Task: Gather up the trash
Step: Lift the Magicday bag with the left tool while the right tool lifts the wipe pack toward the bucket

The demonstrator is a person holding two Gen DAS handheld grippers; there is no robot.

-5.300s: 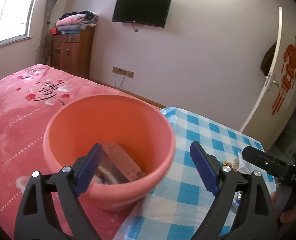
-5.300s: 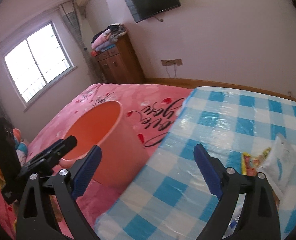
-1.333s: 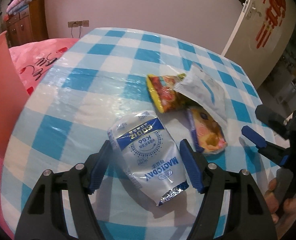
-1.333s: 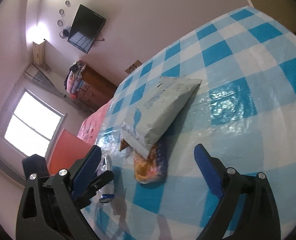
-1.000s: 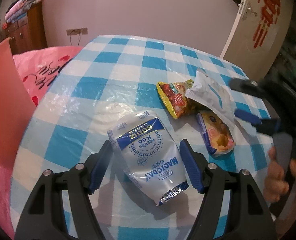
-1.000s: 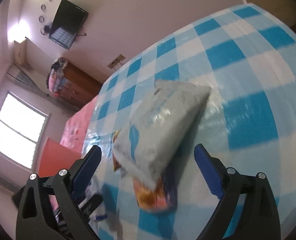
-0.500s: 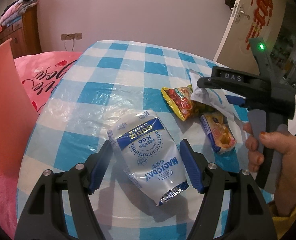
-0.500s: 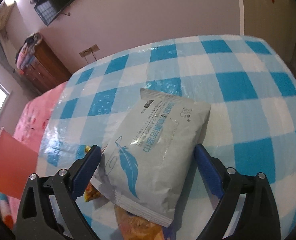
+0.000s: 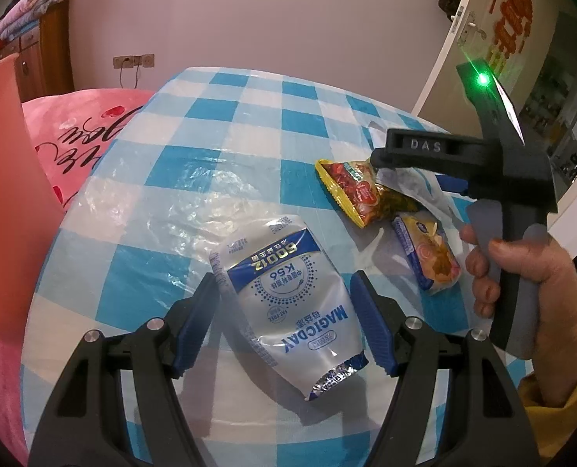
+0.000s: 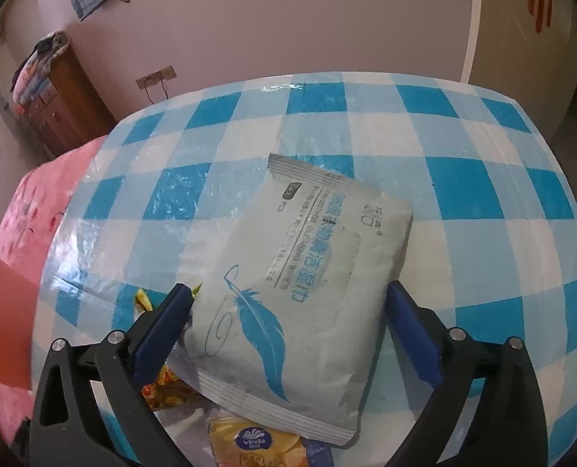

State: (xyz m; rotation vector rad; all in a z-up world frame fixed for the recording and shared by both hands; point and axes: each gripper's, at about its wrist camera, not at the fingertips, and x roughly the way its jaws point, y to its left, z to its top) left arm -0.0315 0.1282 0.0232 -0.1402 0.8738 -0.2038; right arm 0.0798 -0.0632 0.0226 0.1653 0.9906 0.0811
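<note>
Right tongs (image 10: 288, 330) have come down from a loose hover to straddle the wet-wipes pack (image 10: 304, 272), jaws wide and either side of it, not yet pinching; left tongs (image 9: 284, 323) still clamp the silver MAGICDAY pouch (image 9: 288, 311), lifted just off the bench (image 9: 195, 128). Likely both hands will soon carry trash to the orange bin (image 9: 4, 194) left of the pouch. The pack lies on two snack wrappers (image 9: 362, 194); blue-check plastic cloth, pink bedspread (image 9: 74, 132) beyond the bin.
</note>
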